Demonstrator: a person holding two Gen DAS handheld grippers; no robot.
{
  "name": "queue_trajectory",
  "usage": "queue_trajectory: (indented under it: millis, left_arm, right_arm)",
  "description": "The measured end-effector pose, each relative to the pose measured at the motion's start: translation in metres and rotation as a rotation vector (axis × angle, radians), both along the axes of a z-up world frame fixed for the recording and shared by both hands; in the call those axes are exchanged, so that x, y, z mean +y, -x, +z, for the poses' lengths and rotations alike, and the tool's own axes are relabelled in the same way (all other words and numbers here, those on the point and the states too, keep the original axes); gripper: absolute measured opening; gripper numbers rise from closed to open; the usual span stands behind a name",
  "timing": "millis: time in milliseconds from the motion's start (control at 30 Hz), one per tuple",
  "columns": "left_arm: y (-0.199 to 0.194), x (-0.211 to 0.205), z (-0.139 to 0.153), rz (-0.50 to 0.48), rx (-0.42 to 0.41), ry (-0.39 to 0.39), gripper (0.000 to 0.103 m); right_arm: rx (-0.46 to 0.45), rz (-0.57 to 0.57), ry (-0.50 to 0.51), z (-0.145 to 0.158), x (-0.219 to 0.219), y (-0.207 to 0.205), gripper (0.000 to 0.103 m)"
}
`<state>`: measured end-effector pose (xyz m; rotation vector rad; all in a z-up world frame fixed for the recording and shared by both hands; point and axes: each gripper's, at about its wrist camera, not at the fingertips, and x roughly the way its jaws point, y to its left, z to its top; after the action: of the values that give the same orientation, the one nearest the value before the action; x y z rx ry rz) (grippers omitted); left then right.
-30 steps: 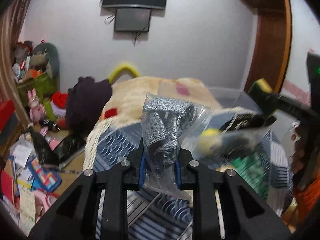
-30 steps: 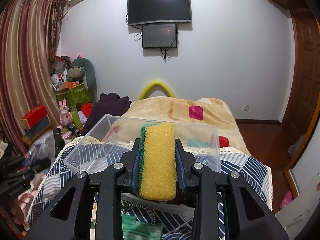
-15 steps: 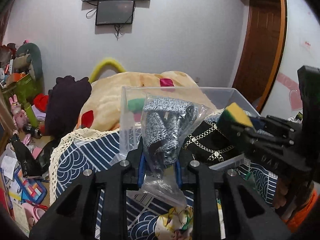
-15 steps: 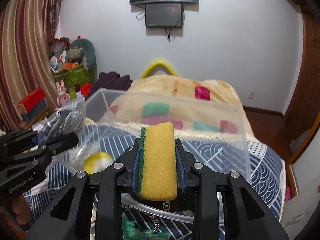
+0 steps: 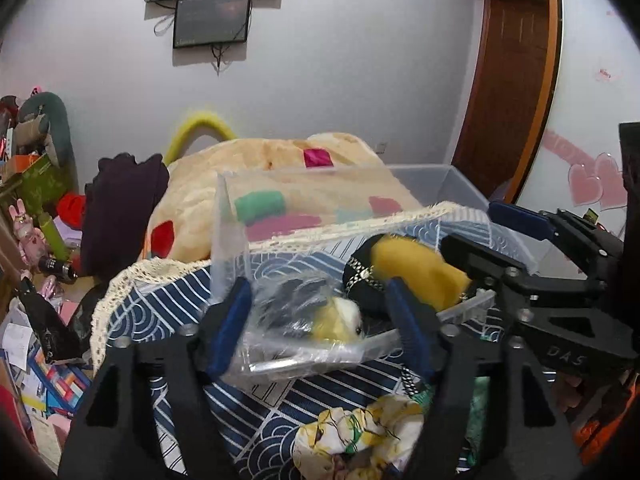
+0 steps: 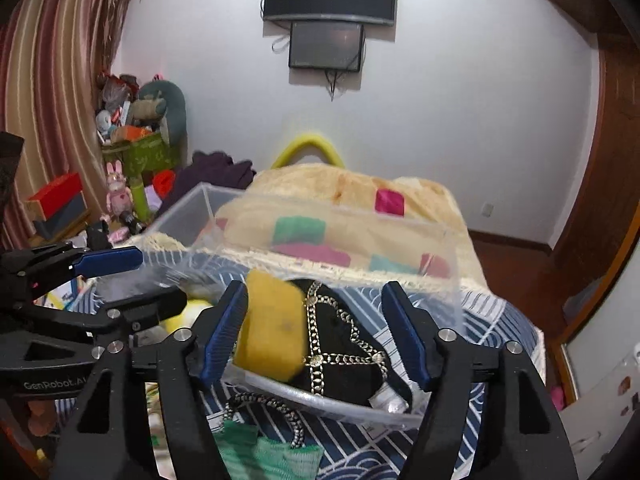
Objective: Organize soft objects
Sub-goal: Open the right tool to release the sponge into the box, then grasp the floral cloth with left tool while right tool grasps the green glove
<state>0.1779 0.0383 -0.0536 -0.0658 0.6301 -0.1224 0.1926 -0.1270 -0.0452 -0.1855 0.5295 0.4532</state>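
A clear plastic box (image 6: 332,406) sits on the bed in front of both grippers. My left gripper (image 5: 320,328) has its jaws opening. The bagged grey knit item (image 5: 290,310) is loose and blurred between them, dropping into the box beside a yellow-white ball (image 5: 340,316). The jaws of my right gripper (image 6: 314,334) are opening too. The yellow sponge (image 6: 272,332) lies free in the box close to the left pad, on a black cloth with a gold chain (image 6: 348,344). Each gripper shows in the other's view: the right gripper (image 5: 492,236) and the left gripper (image 6: 136,284).
The box rests on a navy wave-patterned bedcover (image 5: 168,304), with a cream blanket (image 6: 340,184) behind. A floral cloth (image 5: 360,432) and a green knit (image 6: 264,456) lie near the front edge. Toys and clutter (image 6: 132,152) crowd the floor at left. A wooden door (image 5: 512,80) is at right.
Both grippers went from shut to wide. The bagged grey knit left the left gripper and the sponge left the right one, both dropping into the box. The left gripper came closer to the box.
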Motion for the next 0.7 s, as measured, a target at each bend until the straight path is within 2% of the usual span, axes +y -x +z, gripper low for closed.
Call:
queue_trajectory:
  millis: [33, 133, 233, 367, 533, 700]
  left_arm:
    - [0.006, 0.001, 0.004, 0.009, -0.016, 0.0, 0.085]
    - [0.019, 0.004, 0.014, 0.023, -0.05, 0.002, 0.097]
    - [0.034, 0.006, 0.018, 0.031, -0.058, -0.002, 0.1]
    - [0.049, 0.006, 0.011, 0.038, -0.036, -0.023, 0.102]
    - [0.06, 0.0, -0.014, 0.04, 0.03, -0.052, 0.102]
    - [0.061, -0.007, -0.042, 0.008, 0.118, -0.026, 0.102]
  right_arm:
    - [-0.014, -0.001, -0.007, 0.004, -0.002, 0.003, 0.072]
    - [-0.056, 0.003, -0.02, 0.013, -0.008, 0.014, 0.079]
    - [-0.089, 0.008, -0.031, 0.02, -0.014, 0.026, 0.08]
    - [-0.081, 0.018, -0.036, 0.017, -0.023, 0.04, 0.08]
    - [-0.004, 0.028, -0.018, -0.008, -0.028, 0.051, 0.08]
    - [0.117, 0.044, 0.02, -0.046, -0.023, 0.052, 0.08]
